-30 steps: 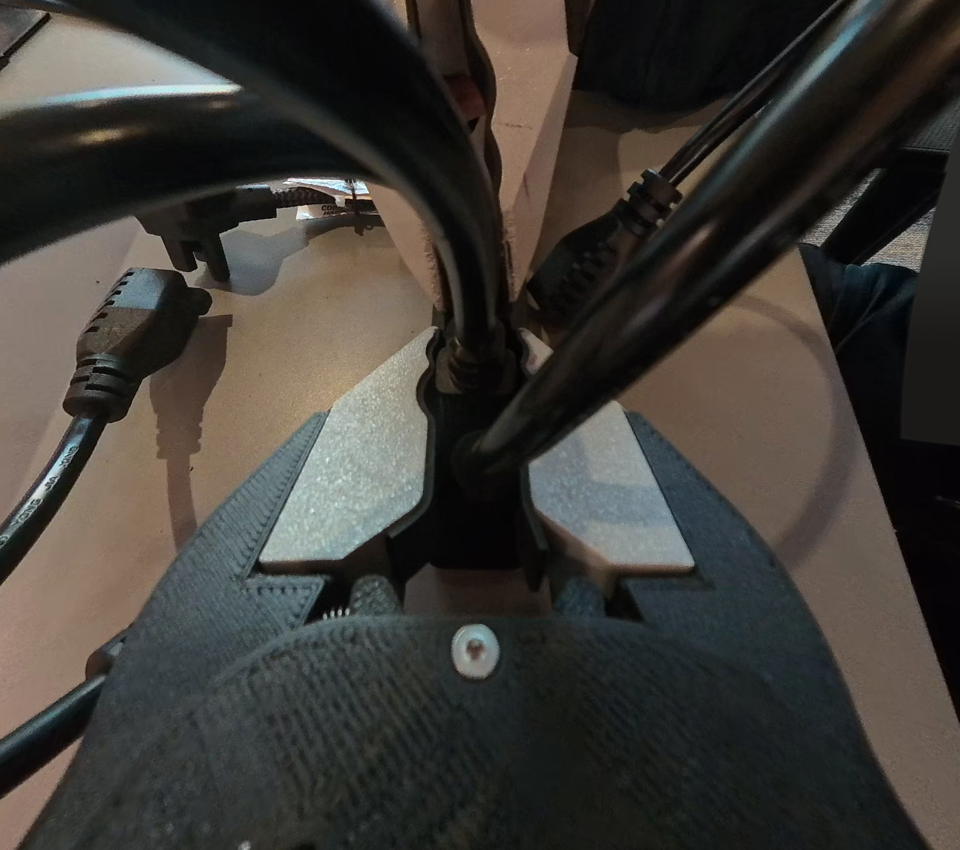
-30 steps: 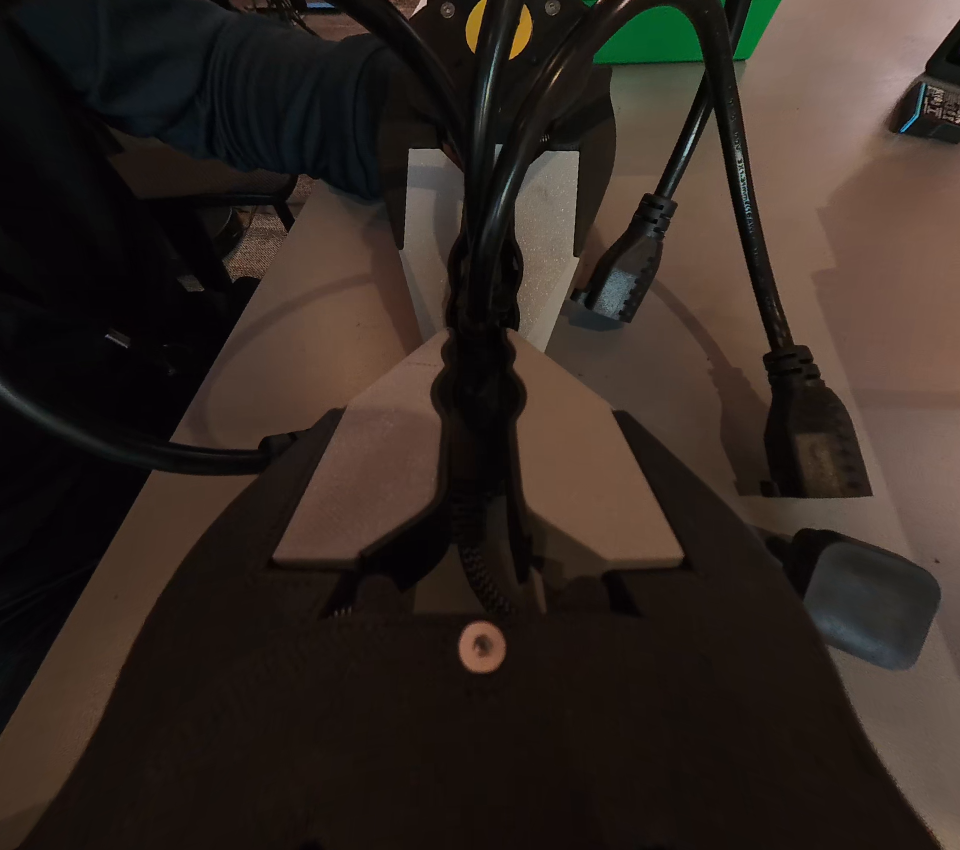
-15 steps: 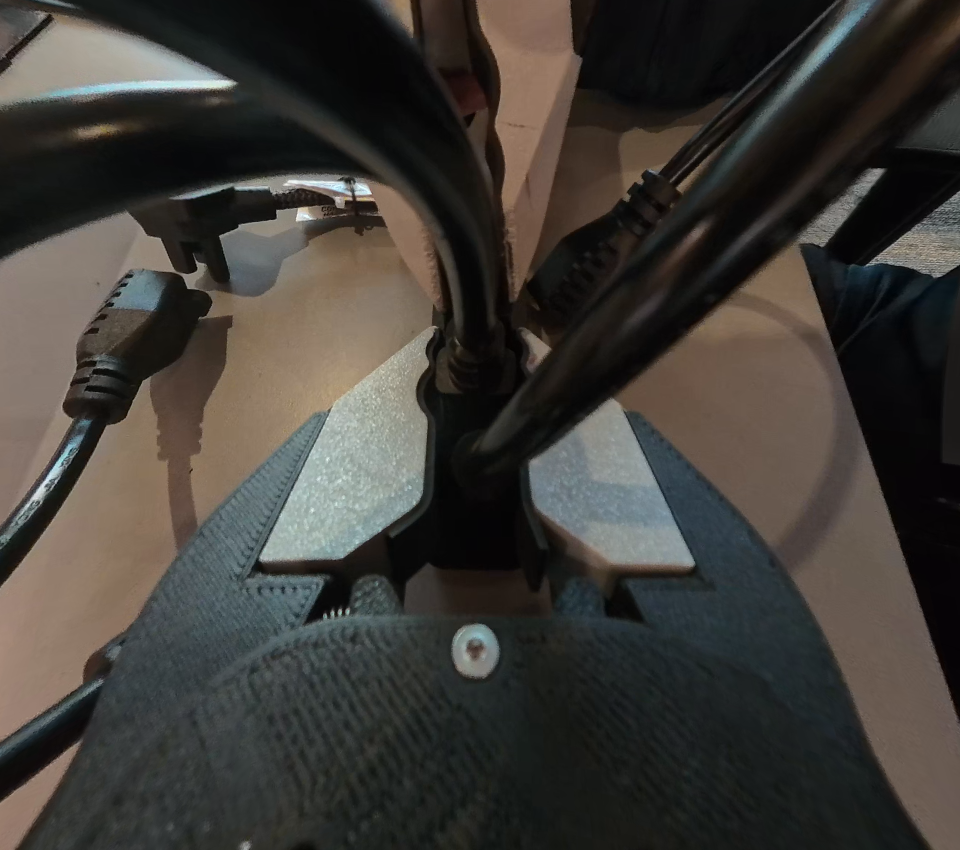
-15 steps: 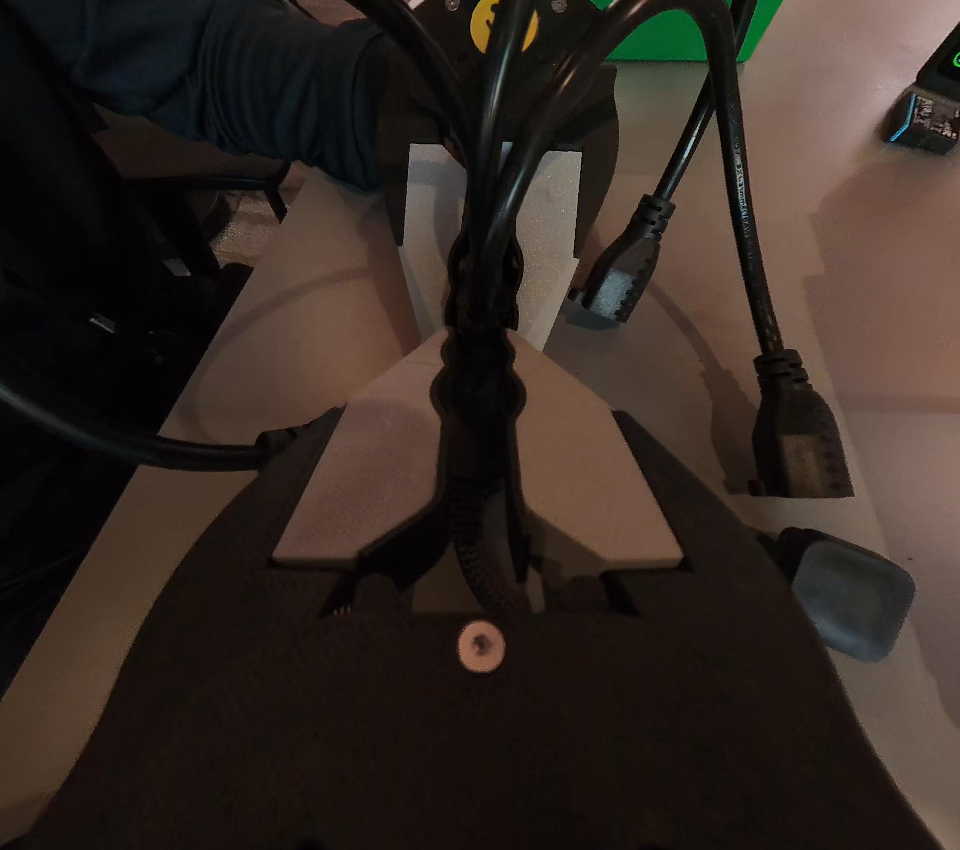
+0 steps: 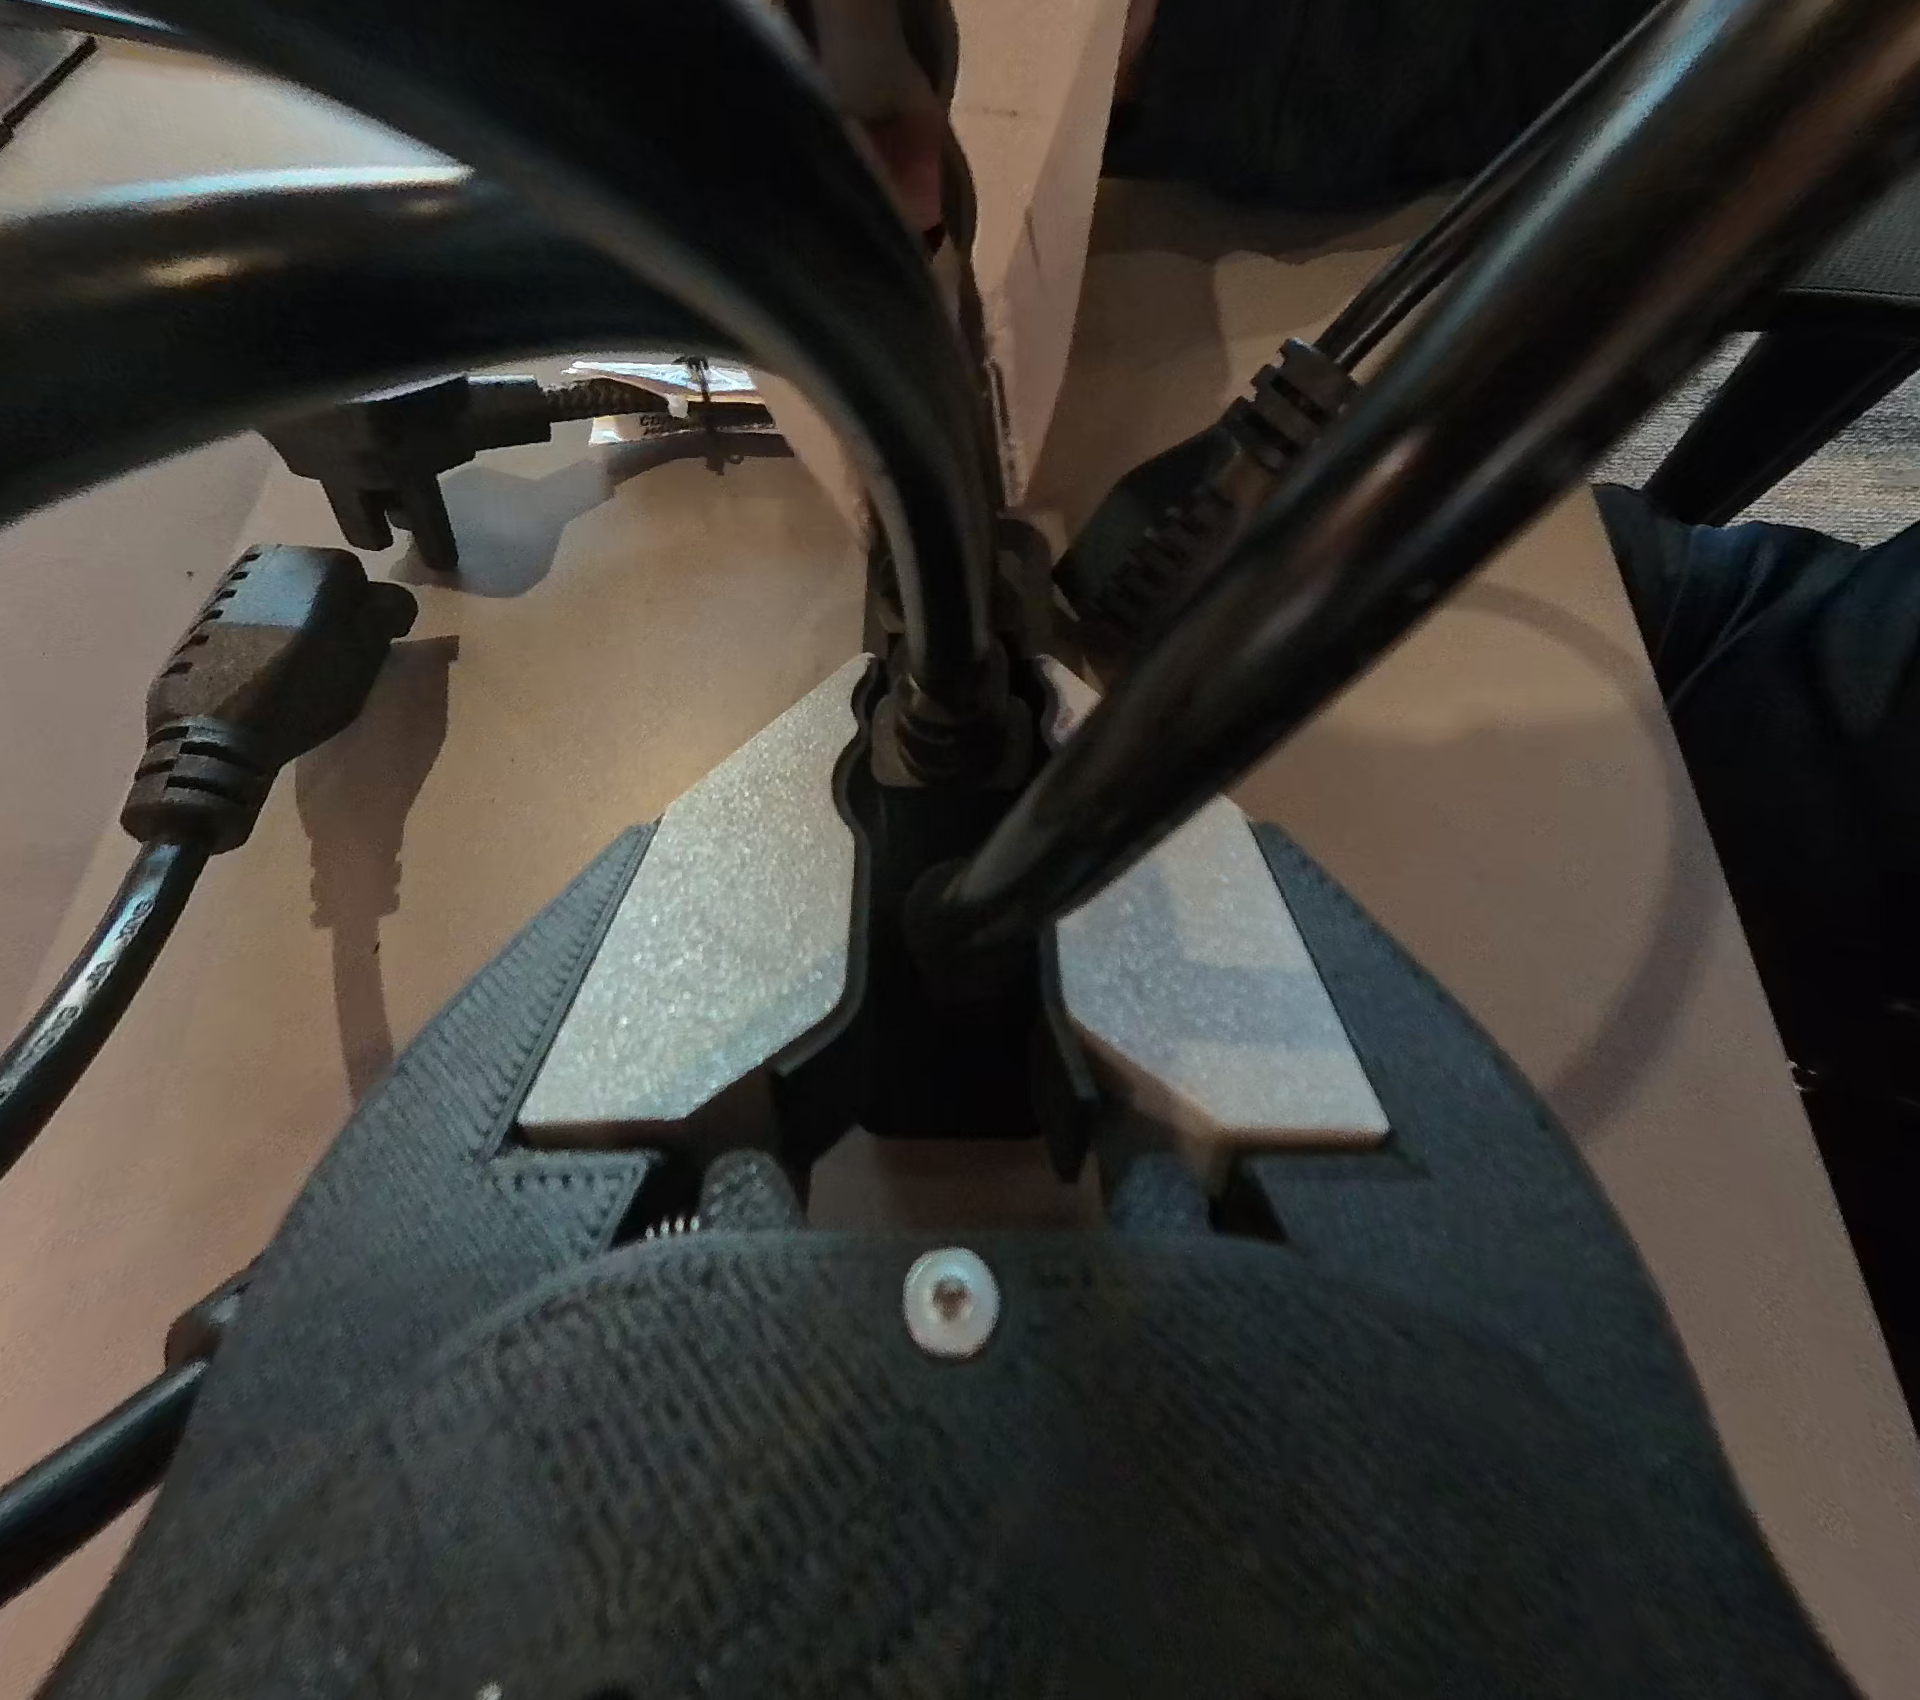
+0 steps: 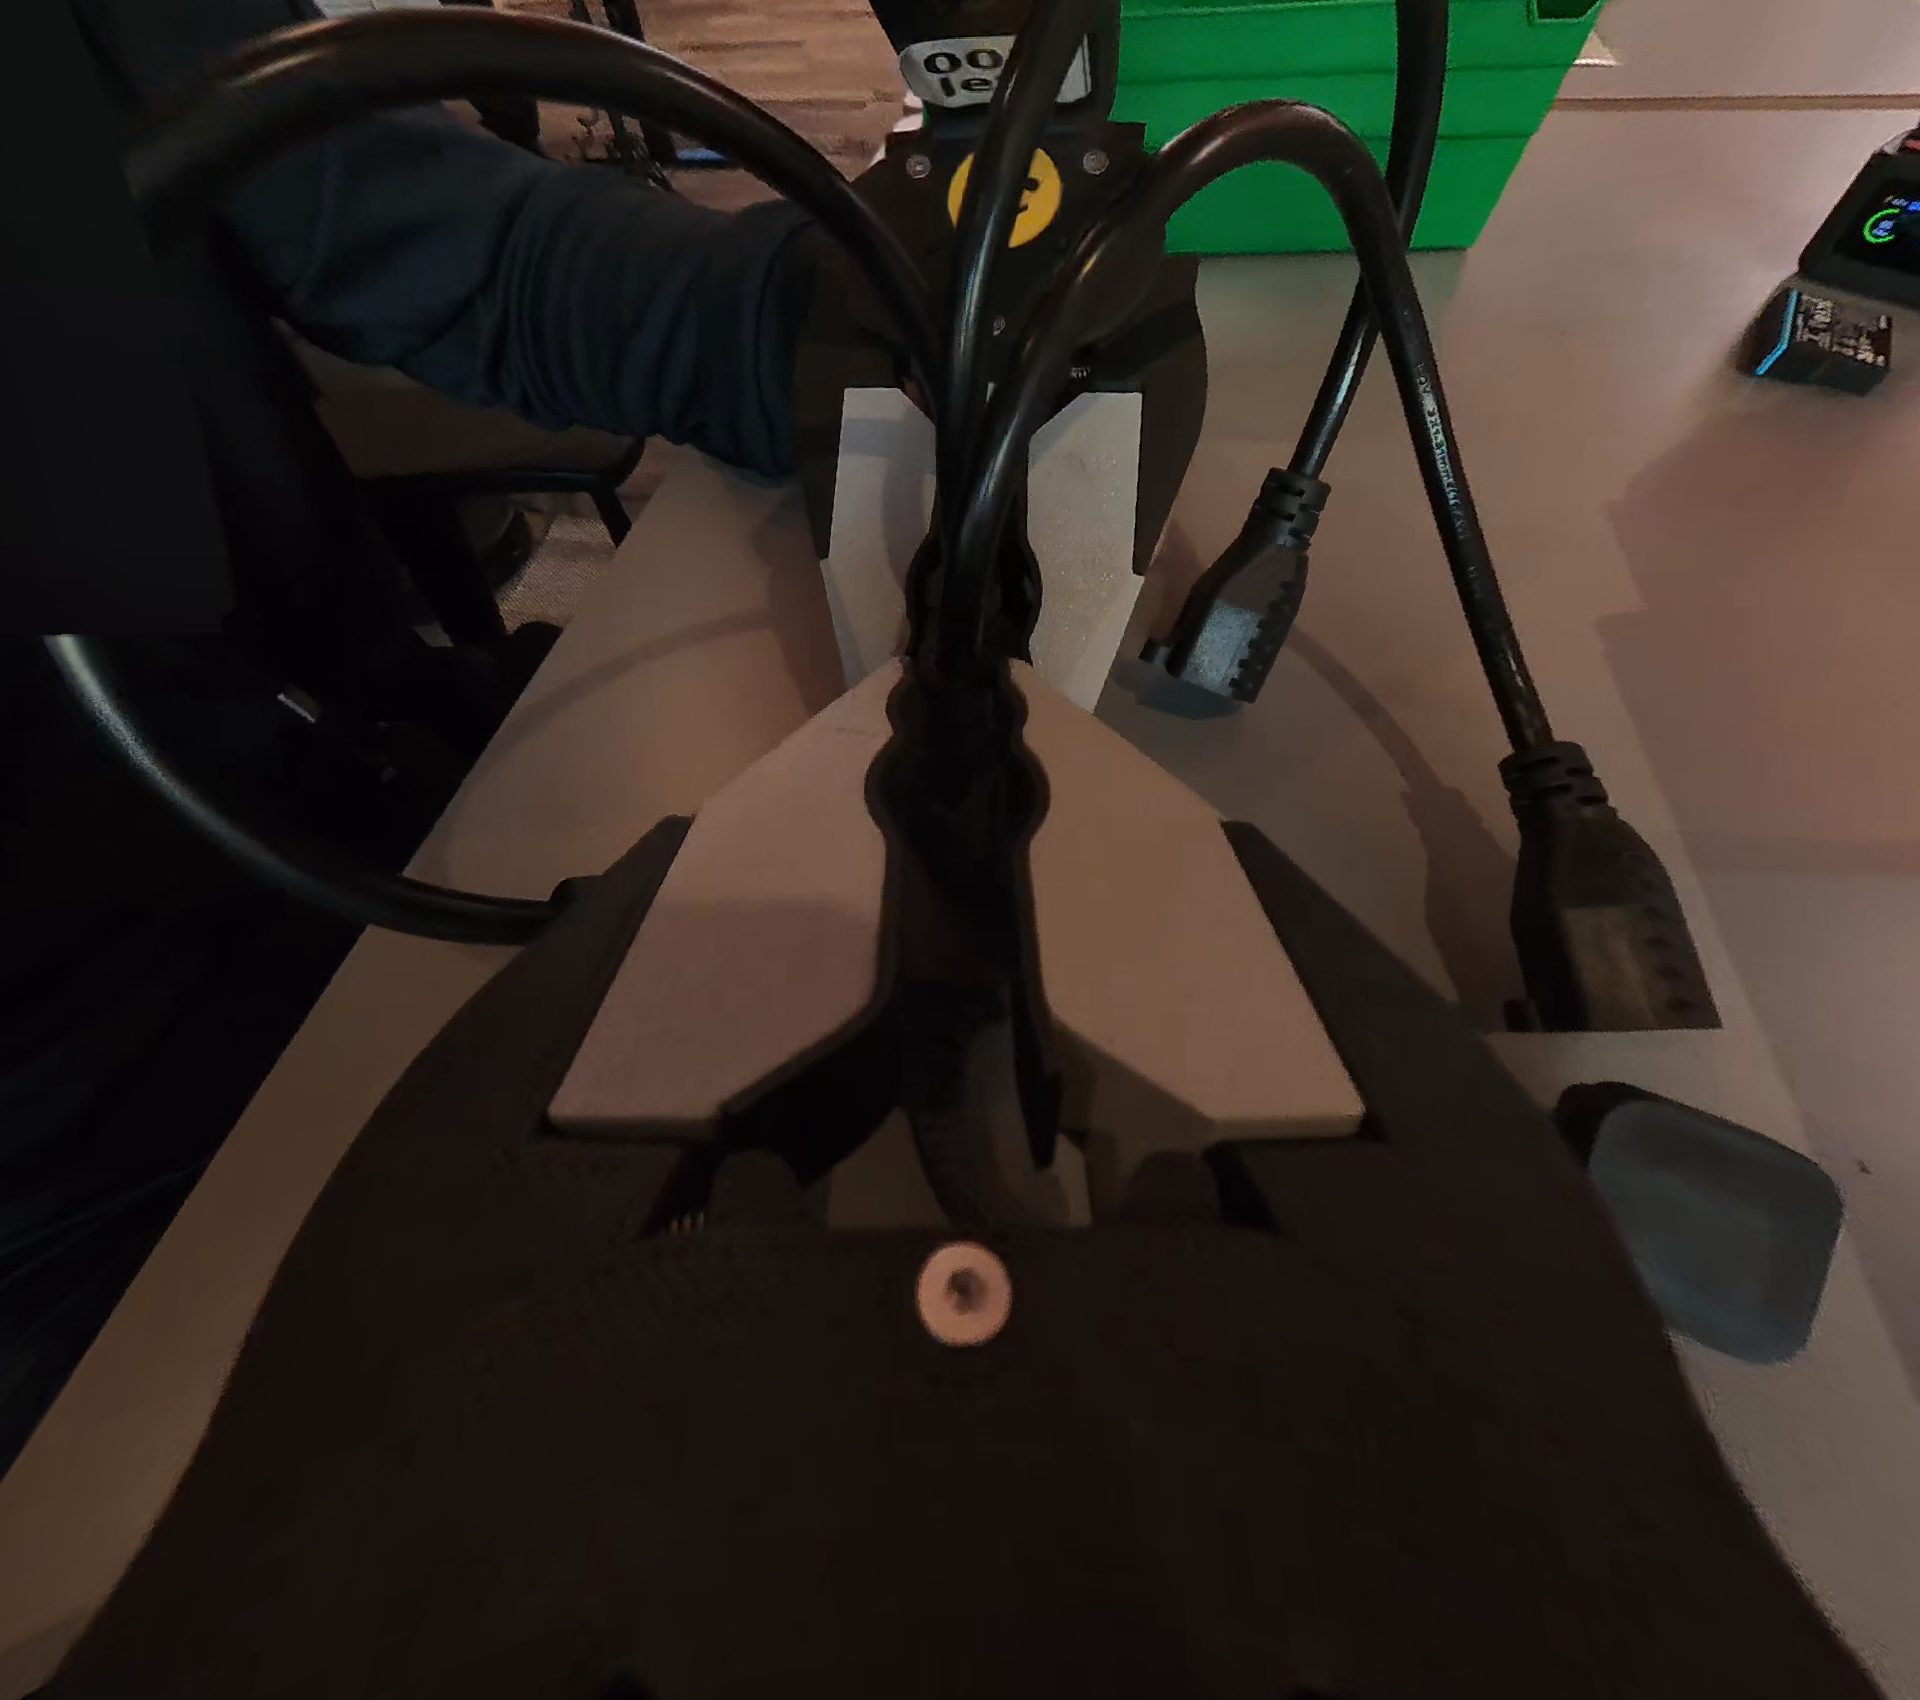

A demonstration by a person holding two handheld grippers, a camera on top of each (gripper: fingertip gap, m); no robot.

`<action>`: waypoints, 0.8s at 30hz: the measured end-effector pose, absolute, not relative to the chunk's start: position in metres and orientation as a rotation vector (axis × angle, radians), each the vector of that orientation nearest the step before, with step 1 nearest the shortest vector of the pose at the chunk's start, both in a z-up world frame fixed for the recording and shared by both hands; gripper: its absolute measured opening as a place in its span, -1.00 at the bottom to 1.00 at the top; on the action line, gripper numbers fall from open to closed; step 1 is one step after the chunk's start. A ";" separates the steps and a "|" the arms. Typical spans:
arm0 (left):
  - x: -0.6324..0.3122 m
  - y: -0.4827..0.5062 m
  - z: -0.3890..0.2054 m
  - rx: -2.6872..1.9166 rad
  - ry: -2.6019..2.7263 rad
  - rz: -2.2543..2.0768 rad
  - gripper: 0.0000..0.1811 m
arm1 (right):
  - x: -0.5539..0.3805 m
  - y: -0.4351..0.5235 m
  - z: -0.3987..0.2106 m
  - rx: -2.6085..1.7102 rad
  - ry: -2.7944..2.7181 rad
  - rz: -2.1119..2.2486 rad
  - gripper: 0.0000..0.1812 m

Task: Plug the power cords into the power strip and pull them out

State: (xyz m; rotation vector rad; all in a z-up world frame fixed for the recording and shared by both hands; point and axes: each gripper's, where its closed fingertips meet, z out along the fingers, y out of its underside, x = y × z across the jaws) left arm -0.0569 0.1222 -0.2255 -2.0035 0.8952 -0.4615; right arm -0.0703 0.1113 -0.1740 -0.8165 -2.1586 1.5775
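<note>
Both grippers, left (image 5: 951, 705) and right (image 6: 961, 705), have jaws pinching the black power strip (image 6: 961, 803) near the table (image 6: 1558, 445) edge.

Pale table (image 6: 1714, 507) carries loose cord connectors (image 6: 1600, 902), green bin (image 6: 1330, 92).

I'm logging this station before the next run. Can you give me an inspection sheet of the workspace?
Surface: pale table, mostly bare.
Job's things: black power cords arch above the table; loose connector ends lie on it. The power strip cannot be told apart among the black parts in the claws.
Clutter: green bin; small device with lit screen; grey block.
Grippers: left claw and right claw face each other, each shut on black plug parts.
Cables: several, looped and crossing.
Surroundings: dark sleeve, wooden furniture behind.
</note>
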 end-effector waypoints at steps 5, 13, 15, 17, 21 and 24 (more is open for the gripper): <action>-0.057 0.122 -0.225 -2.002 0.898 -0.465 -0.73 | -0.075 0.105 -0.174 -0.824 -2.142 1.611 -0.87; -0.057 0.123 -0.226 -2.003 0.896 -0.470 -0.73 | -0.076 0.107 -0.171 -0.784 -2.128 1.503 -0.93; -0.058 0.123 -0.225 -2.003 0.896 -0.474 -0.73 | -0.078 0.107 -0.171 -0.789 -2.120 1.511 -0.93; -0.059 0.126 -0.225 -2.008 0.874 -0.469 -0.73 | -0.080 0.109 -0.171 -0.802 -2.105 1.496 -0.93; -0.061 0.129 -0.225 -2.019 0.845 -0.450 -0.74 | -0.083 0.112 -0.172 -0.825 -2.094 1.441 -0.93; -0.061 0.129 -0.226 -2.021 0.846 -0.441 -0.73 | -0.082 0.113 -0.172 -0.816 -2.108 1.413 -0.93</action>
